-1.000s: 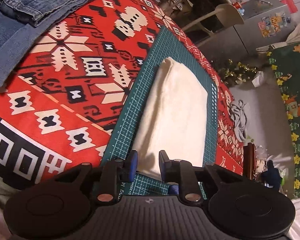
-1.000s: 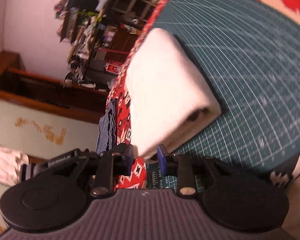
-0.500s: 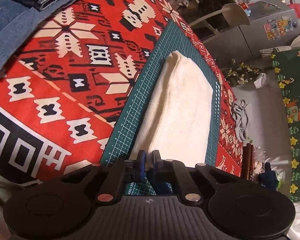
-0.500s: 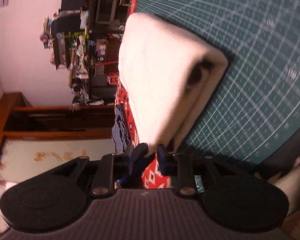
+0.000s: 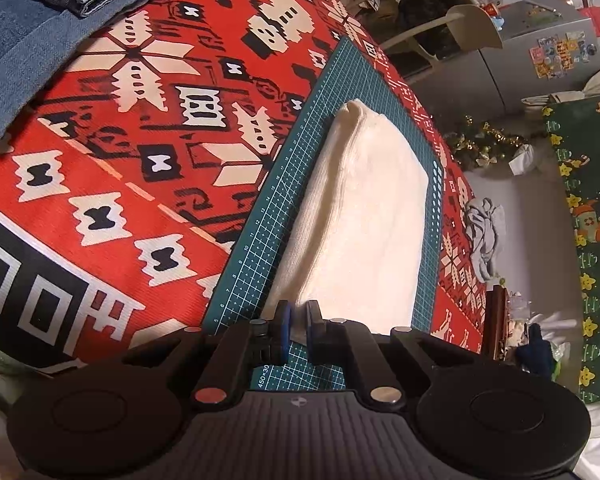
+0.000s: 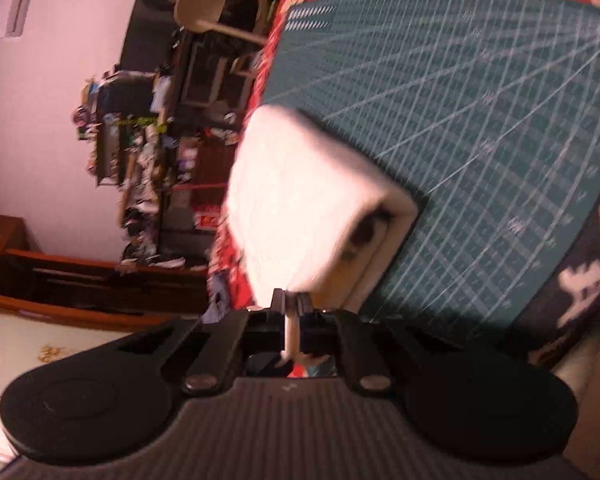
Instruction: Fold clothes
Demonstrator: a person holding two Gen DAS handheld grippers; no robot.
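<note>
Garment (image 5: 364,216): lies folded on the cutting mat (image 5: 260,240), lengthwise along it.
Cutting mat: lies on the tablecloth (image 5: 112,168), near its right edge.
Jeans (image 5: 40,20): on the tablecloth, far left, well apart from the mat.
Chair (image 5: 452,28): beyond the table's far end.

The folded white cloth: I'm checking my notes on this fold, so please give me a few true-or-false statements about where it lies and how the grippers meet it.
1. The white cloth lies on the green cutting mat. True.
2. The right gripper has cloth pinched between its jaws. True; its jaws are closing on the near edge.
3. The left gripper stands wide open above the cloth. False; it is shut on the cloth's near corner.
4. The blue jeans lie on top of the white cloth. False; they lie apart, on the red patterned tablecloth.
5. The cloth is spread out in a single layer. False; it is folded, with layers showing at its end.
</note>
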